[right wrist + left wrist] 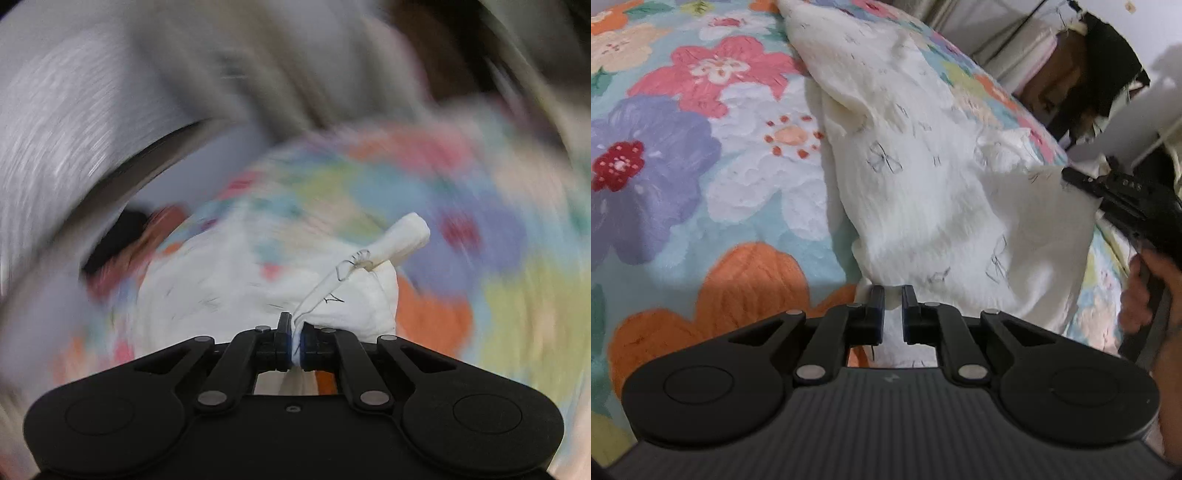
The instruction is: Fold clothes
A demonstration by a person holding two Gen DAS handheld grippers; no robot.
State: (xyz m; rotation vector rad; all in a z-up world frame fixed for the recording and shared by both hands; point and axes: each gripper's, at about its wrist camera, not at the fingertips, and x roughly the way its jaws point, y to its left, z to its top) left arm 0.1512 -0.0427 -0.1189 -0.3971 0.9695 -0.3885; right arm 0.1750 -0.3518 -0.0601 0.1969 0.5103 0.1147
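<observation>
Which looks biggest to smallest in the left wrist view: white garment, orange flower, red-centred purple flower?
1. white garment
2. orange flower and purple flower: alike in apparent size; the orange one lies nearer the camera and partly behind the left hand-held gripper, so unranked.

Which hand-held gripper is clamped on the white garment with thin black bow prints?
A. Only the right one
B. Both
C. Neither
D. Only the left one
A: the right hand-held gripper pinches a bunched fold of the white garment with thin black bow prints between its fingers, while the left hand-held gripper shows a gap between its fingers, with cloth in the gap but not pinched, over the flower-patterned bedspread.
</observation>
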